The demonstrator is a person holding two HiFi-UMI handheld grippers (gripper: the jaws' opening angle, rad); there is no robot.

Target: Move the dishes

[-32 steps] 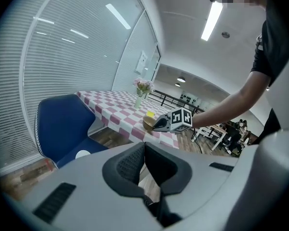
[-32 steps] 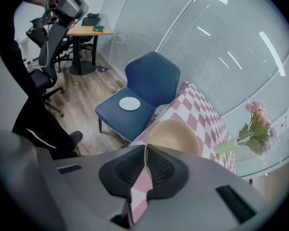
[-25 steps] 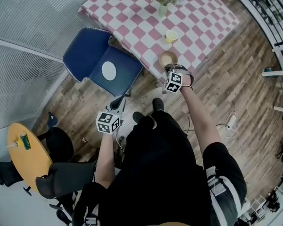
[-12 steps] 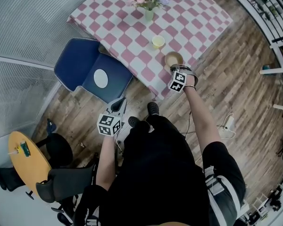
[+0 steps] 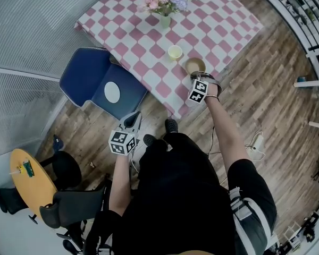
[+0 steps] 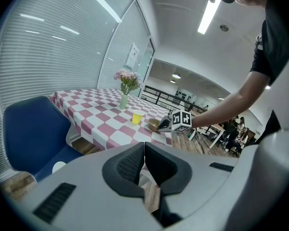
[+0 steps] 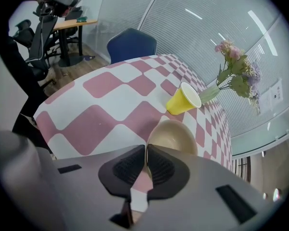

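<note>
Right gripper (image 7: 146,150) pinches the near rim of a tan bowl (image 7: 176,134); its narrow jaws have just been easing apart with the rim between them. The bowl sits near the edge of the checked tabletop (image 7: 111,100), with a yellow cup (image 7: 184,100) just beyond it. Left gripper (image 6: 144,148) is closed and empty, away from the tabletop. The bowl's move looks partway through, and the cup seems untouched.

The bowl (image 5: 194,66) is near the front edge of the worktop (image 5: 223,20), with the cup (image 5: 175,52) just beside it to the left and the vase (image 5: 165,21) behind the cup. A chair (image 5: 82,76) stands left of the worktop, with a plate (image 5: 112,92) on its seat.
</note>
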